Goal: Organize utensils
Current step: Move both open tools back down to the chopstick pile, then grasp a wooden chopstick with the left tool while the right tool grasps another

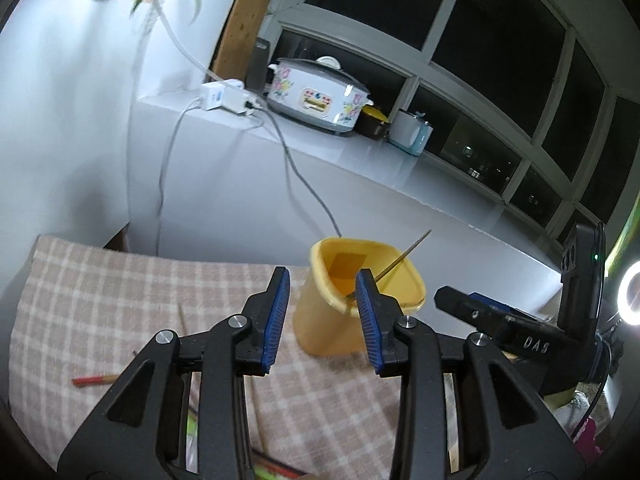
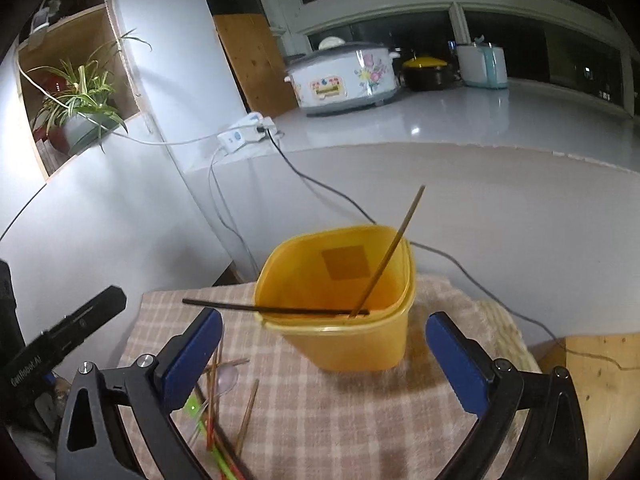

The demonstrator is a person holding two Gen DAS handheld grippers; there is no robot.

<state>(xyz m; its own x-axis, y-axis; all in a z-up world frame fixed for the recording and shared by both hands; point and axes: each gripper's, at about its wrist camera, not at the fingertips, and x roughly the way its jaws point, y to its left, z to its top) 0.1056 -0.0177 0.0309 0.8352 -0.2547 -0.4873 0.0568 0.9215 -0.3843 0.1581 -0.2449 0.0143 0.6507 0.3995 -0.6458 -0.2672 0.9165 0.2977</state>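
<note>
- We judge the step midway: loose thin chopsticks [image 2: 224, 412] lie left on the checked cloth-covered desk [image 2: 340, 420]; we count roughly five, overlapping, so uncertain.
- One red-tipped chopstick [image 1: 94, 379] lies apart in the left view.
- Our left gripper [image 1: 323, 320] has its jaws moderately open, empty.
- One yellow plastic tub [image 2: 340, 300] stands mid-cloth, holding one brown bamboo chopstick [image 2: 390, 252]; one black chopstick [image 2: 276, 309] lies across its rim.
- Our right gripper [image 2: 324, 356] has wide, empty jaws; next we should tip the black one in.
</note>
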